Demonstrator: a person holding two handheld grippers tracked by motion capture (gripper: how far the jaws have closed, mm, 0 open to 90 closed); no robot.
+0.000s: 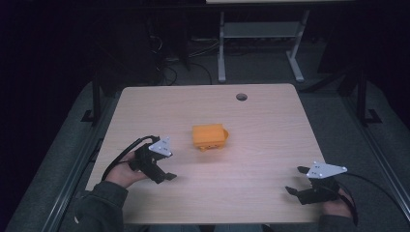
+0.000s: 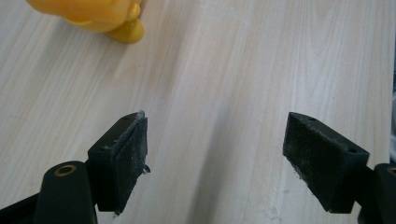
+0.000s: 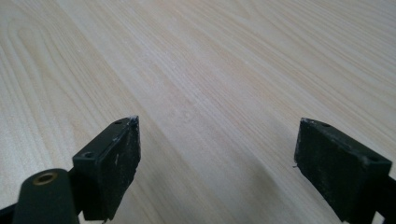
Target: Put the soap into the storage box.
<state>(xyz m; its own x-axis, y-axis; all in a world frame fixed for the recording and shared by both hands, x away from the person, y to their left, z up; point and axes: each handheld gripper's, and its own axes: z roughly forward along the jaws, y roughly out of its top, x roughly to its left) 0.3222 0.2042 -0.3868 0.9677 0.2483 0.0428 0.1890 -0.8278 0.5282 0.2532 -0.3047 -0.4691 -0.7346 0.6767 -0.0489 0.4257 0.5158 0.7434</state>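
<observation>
I see bare pale wooden table (image 1: 251,159) between my grippers and the boxy orange plastic toy (image 1: 209,137). Left gripper (image 1: 167,178) and right gripper (image 1: 296,180) both gape wide, empty.

We are looking at what seems a lab or test room: a pale wood-grain table (image 1: 270,159) with a cable hole (image 1: 241,96) is standing on grey carpet, and at twelve o'clock loose cables (image 1: 169,58) are trailing beside a white desk frame (image 1: 261,43) in darkness.
</observation>
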